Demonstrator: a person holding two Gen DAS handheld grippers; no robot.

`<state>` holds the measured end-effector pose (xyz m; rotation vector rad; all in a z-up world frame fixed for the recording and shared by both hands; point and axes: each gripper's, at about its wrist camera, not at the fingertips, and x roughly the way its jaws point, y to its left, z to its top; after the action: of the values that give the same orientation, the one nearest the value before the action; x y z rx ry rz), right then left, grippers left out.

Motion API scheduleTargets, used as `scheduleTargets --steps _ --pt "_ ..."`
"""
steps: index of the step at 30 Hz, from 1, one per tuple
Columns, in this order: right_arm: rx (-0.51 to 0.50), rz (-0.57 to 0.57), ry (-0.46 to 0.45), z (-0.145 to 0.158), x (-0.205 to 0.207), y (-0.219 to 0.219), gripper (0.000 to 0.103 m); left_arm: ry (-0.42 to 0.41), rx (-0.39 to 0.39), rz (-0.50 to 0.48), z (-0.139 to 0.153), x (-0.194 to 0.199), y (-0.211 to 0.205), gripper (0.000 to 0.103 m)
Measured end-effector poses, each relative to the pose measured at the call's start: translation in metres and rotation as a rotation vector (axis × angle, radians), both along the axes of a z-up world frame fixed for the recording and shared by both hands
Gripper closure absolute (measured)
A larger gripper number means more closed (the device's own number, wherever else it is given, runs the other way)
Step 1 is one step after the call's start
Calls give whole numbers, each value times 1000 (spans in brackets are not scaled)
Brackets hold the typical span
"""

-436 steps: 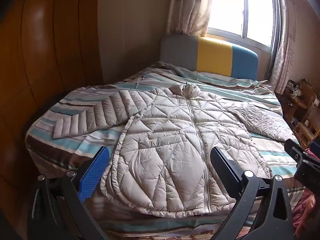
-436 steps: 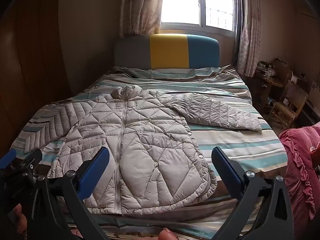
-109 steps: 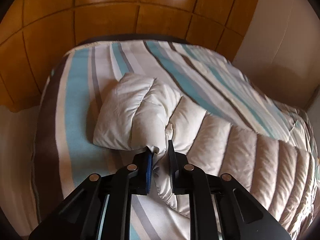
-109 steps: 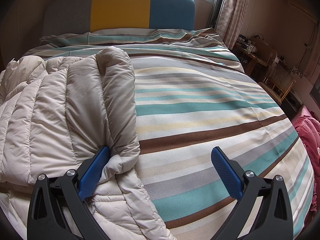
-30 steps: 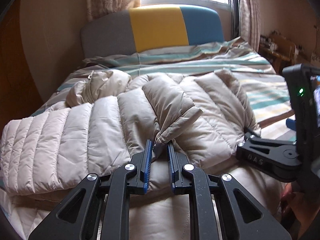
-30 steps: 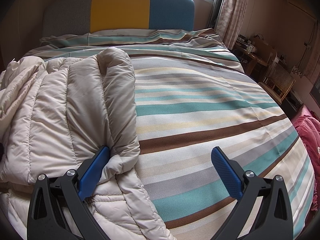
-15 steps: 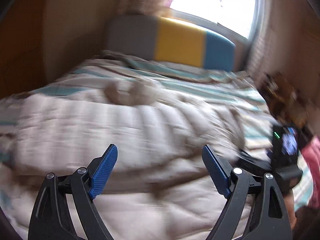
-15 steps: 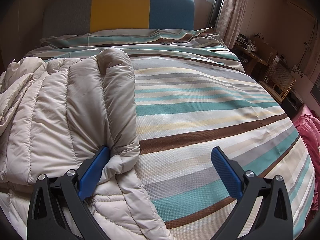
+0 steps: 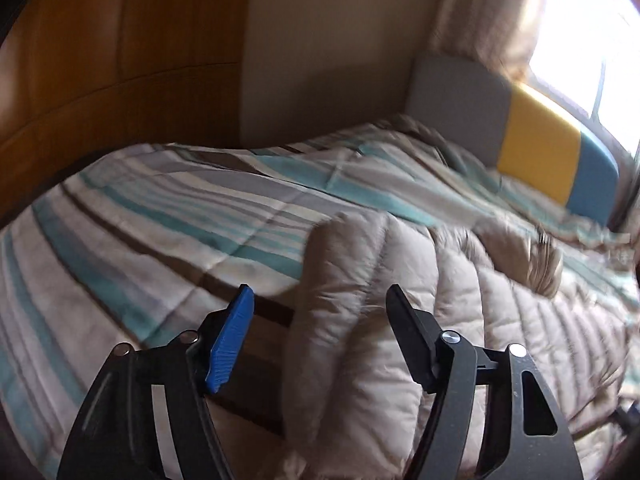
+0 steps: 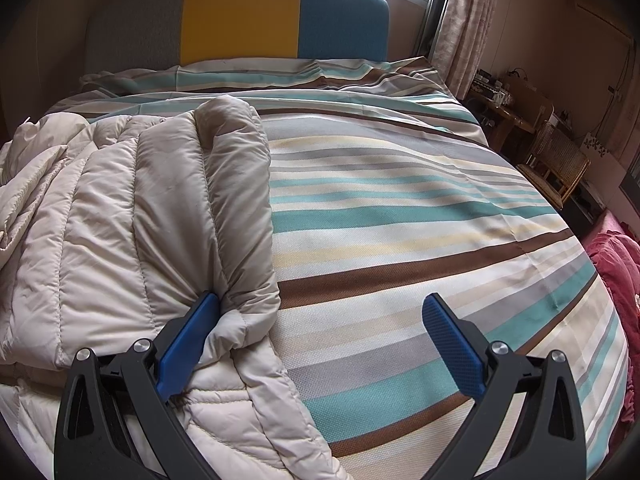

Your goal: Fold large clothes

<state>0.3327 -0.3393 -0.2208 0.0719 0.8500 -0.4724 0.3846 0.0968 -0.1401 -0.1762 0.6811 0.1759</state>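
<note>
The left gripper and right gripper both gaped wide, holding nothing, the puffer jacket bunched between and beside their fingers.

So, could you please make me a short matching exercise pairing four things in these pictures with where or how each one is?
Things:
1. beige quilted puffer jacket
2. left tongs
3. right tongs
4. grey, yellow and teal padded headboard

States:
A. open, straddling the jacket's folded edge
B. upright below the window
C. folded, lying on the striped bed cover
D. open, one blue pad against a sleeve roll

Pairs: 1-C, 2-A, 3-D, 4-B
</note>
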Motion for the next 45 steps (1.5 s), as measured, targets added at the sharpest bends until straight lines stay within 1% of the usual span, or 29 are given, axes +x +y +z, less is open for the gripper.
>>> scheduleTargets --steps 2,4,7,10,11,13,15,16,17,18,19,20,23,24,25,26,28,29,31,32,34,35,37,39,42,45 --pt "-1 0 0 0 0 0 2 34 29 -40 -9 11 -14 49" --pt "-2 0 0 0 0 1 2 75 80 -59 -24 23 -26 49" --pt "0 0 1 0 0 1 2 112 112 -62 -46 31 -37 49" --pt "-10 4 13 4 1 3 2 119 133 -63 -52 31 -39 48" --pt "-32 13 11 9 0 6 2 120 136 -62 -52 30 -39 47" --pt "-56 59 -32 26 -5 18 2 118 130 -60 -51 30 -39 45" --pt "-42 117 -98 46 -11 33 2 109 125 -48 -51 27 -37 39" --pt "-29 147 -129 57 -13 43 2 103 125 -47 -50 25 -37 39" --pt "-12 179 -161 67 -14 53 2 91 124 -42 -48 23 -37 39" --pt "19 230 -198 77 -14 66 2 68 127 -34 -44 17 -38 36" --pt "46 279 -216 83 -12 78 2 26 131 -24 -38 11 -39 32" --pt "67 328 -217 87 -8 92 2 -19 136 -24 -30 4 -40 27" --pt "126 453 -203 91 13 135 3 -137 169 -29 -10 -15 -47 27" --pt "155 485 -203 90 20 147 9 -171 169 -46 -3 -20 -51 27" --pt "185 514 -200 90 28 157 17 -191 158 -70 2 -22 -55 27" --pt "215 543 -192 89 37 167 22 -194 143 -106 4 -22 -60 27" --pt "262 588 -160 84 56 184 40 -161 137 -160 2 -14 -68 27" --pt "271 598 -135 80 65 191 41 -147 138 -176 0 -11 -71 27" --pt "257 603 -78 69 81 202 42 -95 142 -219 -11 0 -77 27" --pt "250 598 -50 61 83 205 42 -59 153 -227 -18 6 -78 27" --pt "251 579 -21 47 88 201 42 7 135 -232 -34 15 -76 27" --pt "258 576 -21 40 87 196 42 30 112 -238 -41 17 -72 27" --pt "240 575 -26 28 84 194 42 38 58 -254 -49 21 -64 26" --pt "229 578 -50 15 82 194 42 68 33 -265 -56 25 -62 24" --pt "209 567 -55 13 80 196 42 99 71 -263 -59 27 -68 23" --pt "213 570 -62 13 80 194 42 114 84 -258 -51 26 -70 23"
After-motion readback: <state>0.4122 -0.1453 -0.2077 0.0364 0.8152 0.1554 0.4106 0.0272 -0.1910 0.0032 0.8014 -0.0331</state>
